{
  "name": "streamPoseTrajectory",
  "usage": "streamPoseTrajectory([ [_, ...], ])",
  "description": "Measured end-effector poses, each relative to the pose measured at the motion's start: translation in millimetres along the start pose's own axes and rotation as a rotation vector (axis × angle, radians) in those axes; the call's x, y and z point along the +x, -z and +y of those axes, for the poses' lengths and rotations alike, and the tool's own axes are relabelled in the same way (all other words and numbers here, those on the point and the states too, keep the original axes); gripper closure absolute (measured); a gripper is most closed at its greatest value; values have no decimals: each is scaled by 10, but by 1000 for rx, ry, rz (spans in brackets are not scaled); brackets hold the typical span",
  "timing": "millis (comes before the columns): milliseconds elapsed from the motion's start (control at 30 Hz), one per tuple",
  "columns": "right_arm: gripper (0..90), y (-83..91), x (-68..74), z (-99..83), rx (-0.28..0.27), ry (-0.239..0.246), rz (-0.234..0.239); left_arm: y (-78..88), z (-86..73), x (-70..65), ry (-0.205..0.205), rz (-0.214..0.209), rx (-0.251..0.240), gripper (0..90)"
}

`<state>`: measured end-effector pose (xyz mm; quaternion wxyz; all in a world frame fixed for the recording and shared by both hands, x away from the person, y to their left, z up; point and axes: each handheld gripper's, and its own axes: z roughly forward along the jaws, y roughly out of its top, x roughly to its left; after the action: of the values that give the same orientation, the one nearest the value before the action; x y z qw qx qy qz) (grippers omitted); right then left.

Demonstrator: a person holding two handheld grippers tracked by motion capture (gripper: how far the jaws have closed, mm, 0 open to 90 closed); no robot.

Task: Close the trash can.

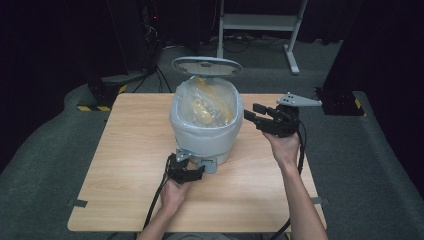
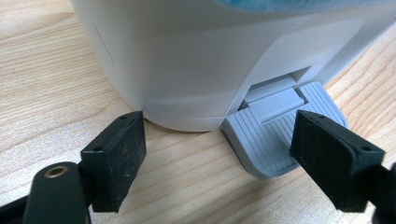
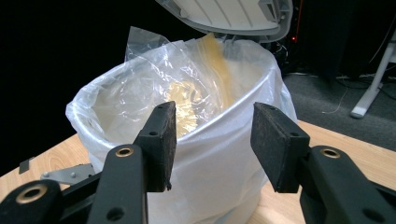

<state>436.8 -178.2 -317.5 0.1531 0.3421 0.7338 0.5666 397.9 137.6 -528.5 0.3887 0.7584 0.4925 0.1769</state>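
Bin (image 1: 205,135), white and round, stands a little beyond the middle of the wooden table (image 1: 125,165), its lid (image 1: 206,65) tipped up at the far side and a clear plastic liner (image 1: 186,102) folded over its rim. Something yellowish (image 1: 202,111) lies inside the liner; I cannot tell what it is. At the near foot of the bin sits its grey ribbed pedal (image 2: 275,140). My left gripper (image 1: 189,172) lies low on the table just near the bin, pointing at its base; its jaws stand spread, one pad (image 2: 119,156) to the left of the pedal and clear of it, the other pad (image 2: 334,156) over the pedal's right edge, though I cannot tell whether it touches. My right gripper (image 1: 256,118) hangs at the bin's right side, level with the rim, and points left at it. Its jaws are parted with nothing between them, and in the right gripper view the liner's edge (image 3: 219,135) shows through the gap, just beyond the pads (image 3: 161,140). My right hand (image 1: 285,147) holds that gripper from the near side, cable (image 1: 301,150) trailing down beside my forearm
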Motion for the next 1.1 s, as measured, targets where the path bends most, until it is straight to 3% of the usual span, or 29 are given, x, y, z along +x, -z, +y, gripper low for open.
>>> streamPoseTrajectory([
  [300,509,-49,70,42,21,27,-1,-2,1,7,3,-6,2,182],
  [433,517,-175,193,146,53,69,12,-2,0,13,9,-9,5,182],
  [533,524,-338,324,285,79,121,38,-3,1,16,11,-9,5,182],
  [733,521,-720,503,523,158,177,64,-3,1,17,12,-10,5,183],
  [1100,533,-1406,848,829,345,306,102,-4,1,18,13,-11,2,184],
])
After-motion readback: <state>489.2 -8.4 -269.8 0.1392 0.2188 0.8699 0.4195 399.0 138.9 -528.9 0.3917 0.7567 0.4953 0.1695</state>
